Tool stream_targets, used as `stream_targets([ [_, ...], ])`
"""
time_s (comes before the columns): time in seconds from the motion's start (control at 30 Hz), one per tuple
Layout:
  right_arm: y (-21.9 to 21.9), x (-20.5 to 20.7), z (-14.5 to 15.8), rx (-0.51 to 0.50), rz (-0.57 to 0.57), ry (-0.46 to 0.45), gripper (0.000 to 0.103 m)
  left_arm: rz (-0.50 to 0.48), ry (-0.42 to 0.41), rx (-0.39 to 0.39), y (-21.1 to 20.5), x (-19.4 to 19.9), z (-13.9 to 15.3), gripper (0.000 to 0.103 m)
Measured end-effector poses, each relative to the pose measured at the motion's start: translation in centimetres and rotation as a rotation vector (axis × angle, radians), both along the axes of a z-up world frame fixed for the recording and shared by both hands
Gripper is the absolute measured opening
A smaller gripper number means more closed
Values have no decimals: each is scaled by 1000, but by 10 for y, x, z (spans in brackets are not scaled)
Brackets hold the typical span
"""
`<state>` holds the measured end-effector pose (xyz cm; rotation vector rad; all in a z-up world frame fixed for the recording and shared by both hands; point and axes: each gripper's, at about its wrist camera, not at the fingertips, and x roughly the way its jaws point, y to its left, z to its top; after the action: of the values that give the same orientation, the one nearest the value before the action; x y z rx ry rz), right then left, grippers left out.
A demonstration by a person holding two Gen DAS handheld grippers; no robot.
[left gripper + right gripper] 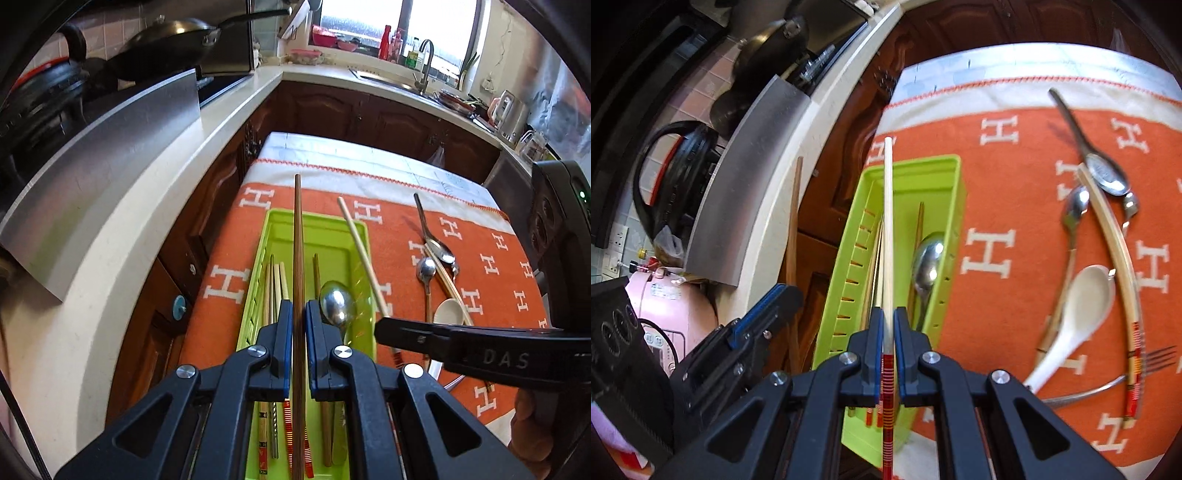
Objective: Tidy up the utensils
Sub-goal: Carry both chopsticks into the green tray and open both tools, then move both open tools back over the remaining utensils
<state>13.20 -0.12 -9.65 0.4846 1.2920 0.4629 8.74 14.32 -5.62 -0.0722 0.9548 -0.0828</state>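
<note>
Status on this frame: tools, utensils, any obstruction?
Left tool shut on brown chopstick. Right tool shut on pale chopstick. Both over green tray. Nothing blocking.

The left tool (299, 314) points steeply downward, its blue-padded jaws closed tight on a dark brown chopstick (297, 236) that runs straight out between them. The right tool (888, 319) tilts down at much the same angle, jaws clamped on a pale chopstick (888, 221). Seen from the left wrist, the right tool reaches in from the right, just beside the left one.
</note>
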Motion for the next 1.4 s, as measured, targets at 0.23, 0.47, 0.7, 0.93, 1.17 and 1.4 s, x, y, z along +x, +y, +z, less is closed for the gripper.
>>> stream_targets([
  [0.23,16,5,-19,12,-4,52,7,1,47,-25,7,5,-23,4],
  [0.47,15,6,-31,12,-31,98,8,23,55,-33,12,4,-26,14],
  [0.7,10,-2,-28,-32,-5,62,8,26,60,-37,9,2,-24,17],
  [0.93,-2,-12,-20,-66,8,12,8,14,52,-35,0,-2,-18,23],
  [1.17,-17,-23,-11,-89,13,-35,8,-8,47,-30,-14,-6,-12,26],
  [1.4,-35,-32,-6,-110,0,-66,8,-43,40,-22,-34,-10,-8,32],
])
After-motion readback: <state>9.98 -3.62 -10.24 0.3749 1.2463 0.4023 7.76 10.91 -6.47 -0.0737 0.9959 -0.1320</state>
